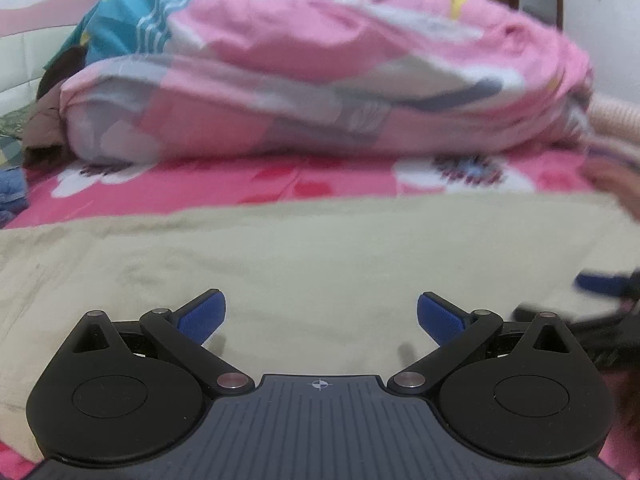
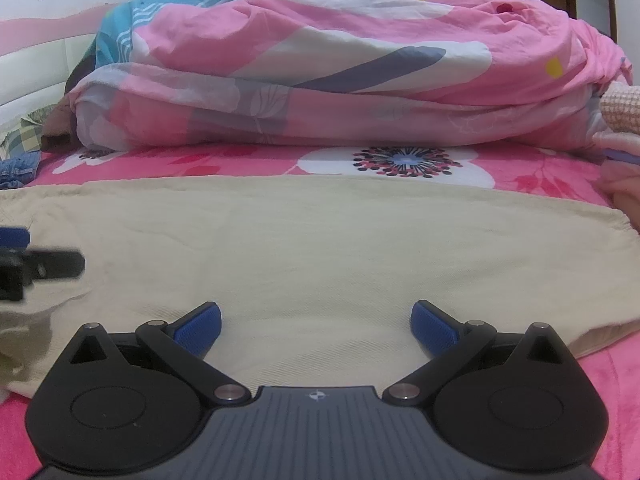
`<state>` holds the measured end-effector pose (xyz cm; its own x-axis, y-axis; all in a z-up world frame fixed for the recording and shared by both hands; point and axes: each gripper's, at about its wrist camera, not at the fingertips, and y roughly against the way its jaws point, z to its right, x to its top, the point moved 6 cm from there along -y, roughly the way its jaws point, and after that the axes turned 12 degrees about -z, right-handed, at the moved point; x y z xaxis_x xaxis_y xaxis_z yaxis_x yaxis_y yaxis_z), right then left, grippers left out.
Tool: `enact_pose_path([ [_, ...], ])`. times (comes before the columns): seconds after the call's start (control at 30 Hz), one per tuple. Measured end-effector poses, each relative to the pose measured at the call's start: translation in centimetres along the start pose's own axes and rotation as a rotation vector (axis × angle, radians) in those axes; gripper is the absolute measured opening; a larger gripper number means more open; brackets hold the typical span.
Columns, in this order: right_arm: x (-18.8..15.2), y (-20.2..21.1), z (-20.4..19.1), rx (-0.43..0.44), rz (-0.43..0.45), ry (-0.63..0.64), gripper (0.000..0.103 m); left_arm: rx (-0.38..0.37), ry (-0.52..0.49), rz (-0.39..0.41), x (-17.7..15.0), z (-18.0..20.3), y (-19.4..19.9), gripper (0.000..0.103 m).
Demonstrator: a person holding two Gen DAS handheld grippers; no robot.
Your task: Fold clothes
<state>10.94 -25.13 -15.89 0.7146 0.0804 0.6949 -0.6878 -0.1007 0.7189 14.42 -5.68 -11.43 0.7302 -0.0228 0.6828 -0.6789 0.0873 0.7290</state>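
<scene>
I've got the beige garment (image 2: 320,240) lying flat on the bed (image 2: 540,168), w/ a pink quilt (image 2: 340,80) bunched up behind it. My left gripper (image 1: 321,318) sits low over the cloth, fingers spread, nothing btwn them. My right gripper (image 2: 316,326) is the same: wide apart, empty, just above the garment's near edge.

Home bedroom, floral bedsheet (image 2: 520,172), heaped quilt (image 2: 320,80)
</scene>
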Motion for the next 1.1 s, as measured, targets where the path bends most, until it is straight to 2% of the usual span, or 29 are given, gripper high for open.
enact_pose_path([
  [0.2, 0.1, -0.1, 0.2, 0.014, 0.002, -0.007, 0.103, -0.080, 0.040, 0.024, 1.7, 1.0, -0.3, 0.103],
  [0.47, 0.1, -0.2, 0.1, 0.016, -0.001, -0.010, 0.103, -0.028, 0.074, -0.043, 1.1, 1.8, -3.8, 0.103],
  [0.63, 0.1, -0.2, 0.2, 0.016, -0.004, -0.009, 0.103, 0.030, 0.026, -0.056, 0.8, 2.5, -4.2, 0.103],
  [0.87, -0.1, 0.6, -0.1, -0.006, -0.018, 0.027, 0.103, 0.031, 0.024, -0.070, 0.9, 2.5, -4.3, 0.103],
  [1.1, -1.7, 4.3, 0.6, -0.035, -0.011, 0.067, 0.103, 0.041, 0.016, -0.074, 0.8, 2.6, -4.4, 0.103],
])
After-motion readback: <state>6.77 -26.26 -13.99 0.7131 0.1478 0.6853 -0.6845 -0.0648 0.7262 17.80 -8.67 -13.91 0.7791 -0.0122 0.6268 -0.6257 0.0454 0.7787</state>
